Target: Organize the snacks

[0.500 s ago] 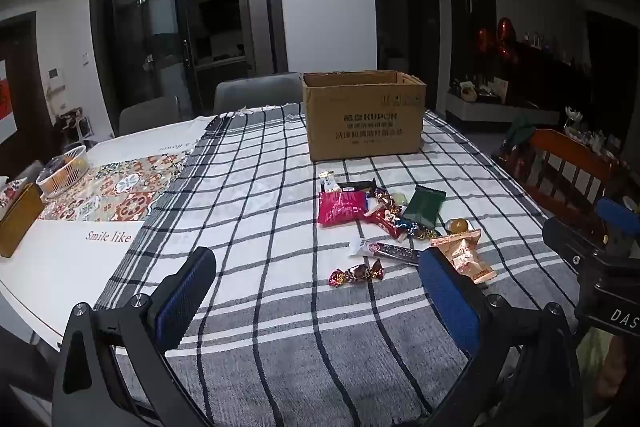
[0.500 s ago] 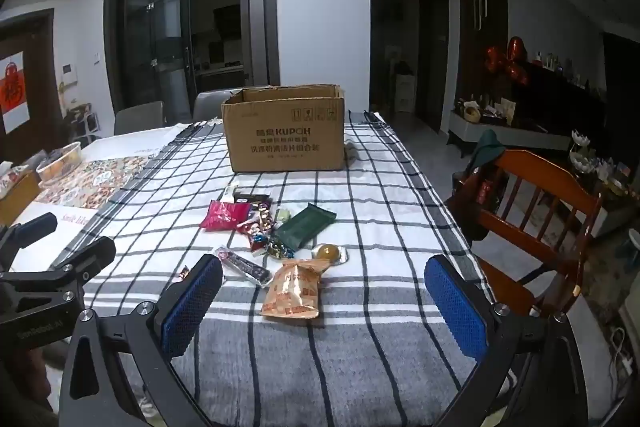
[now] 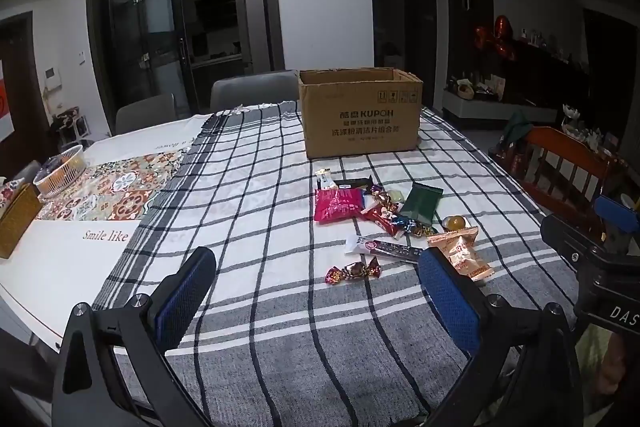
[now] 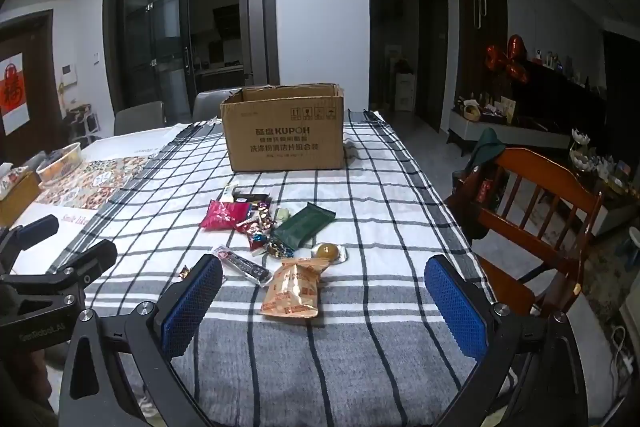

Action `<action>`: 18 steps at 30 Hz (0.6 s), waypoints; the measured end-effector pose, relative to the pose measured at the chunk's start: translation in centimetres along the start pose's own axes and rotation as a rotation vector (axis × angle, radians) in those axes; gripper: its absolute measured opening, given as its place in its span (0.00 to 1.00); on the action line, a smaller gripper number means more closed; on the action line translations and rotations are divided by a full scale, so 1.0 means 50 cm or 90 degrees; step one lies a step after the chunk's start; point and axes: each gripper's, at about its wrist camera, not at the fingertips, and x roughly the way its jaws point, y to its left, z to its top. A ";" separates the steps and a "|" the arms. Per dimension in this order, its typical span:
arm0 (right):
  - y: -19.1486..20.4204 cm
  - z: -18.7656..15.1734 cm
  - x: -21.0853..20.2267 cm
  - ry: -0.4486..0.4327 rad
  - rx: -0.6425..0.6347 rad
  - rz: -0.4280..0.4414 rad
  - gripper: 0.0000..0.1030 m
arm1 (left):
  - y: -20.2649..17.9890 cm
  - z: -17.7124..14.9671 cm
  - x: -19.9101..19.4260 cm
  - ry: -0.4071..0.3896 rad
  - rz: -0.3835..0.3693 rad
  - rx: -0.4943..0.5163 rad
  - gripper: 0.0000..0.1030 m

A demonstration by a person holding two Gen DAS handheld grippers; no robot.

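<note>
Several snacks lie in a loose pile on the checked tablecloth (image 3: 248, 227): a pink packet (image 3: 338, 203), a dark green packet (image 3: 421, 203), an orange packet (image 3: 462, 251), a long dark bar (image 3: 384, 247), a twist-wrapped candy (image 3: 353, 270) and a round yellow jelly (image 3: 454, 223). An open cardboard box (image 3: 360, 115) stands behind them. My left gripper (image 3: 316, 301) is open and empty, above the table's near side, short of the candy. My right gripper (image 4: 324, 307) is open and empty, just short of the orange packet (image 4: 294, 287). The box (image 4: 284, 129) also shows in the right wrist view.
A wooden chair (image 4: 536, 219) stands at the table's right side. A patterned runner (image 3: 108, 187), a white basket (image 3: 60, 171) and a tissue box (image 3: 14, 215) sit at the left. Grey chairs (image 3: 252, 91) stand behind the table.
Both grippers have shifted slightly forward over the table. The snacks and box have not moved.
</note>
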 end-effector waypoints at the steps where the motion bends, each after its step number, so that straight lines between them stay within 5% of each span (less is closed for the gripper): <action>1: 0.001 0.000 0.000 0.000 0.000 0.000 0.99 | 0.001 0.001 0.001 0.001 0.000 0.001 1.00; 18: 0.000 -0.001 0.000 0.001 0.001 0.000 0.99 | 0.001 0.002 0.000 0.001 -0.001 0.001 1.00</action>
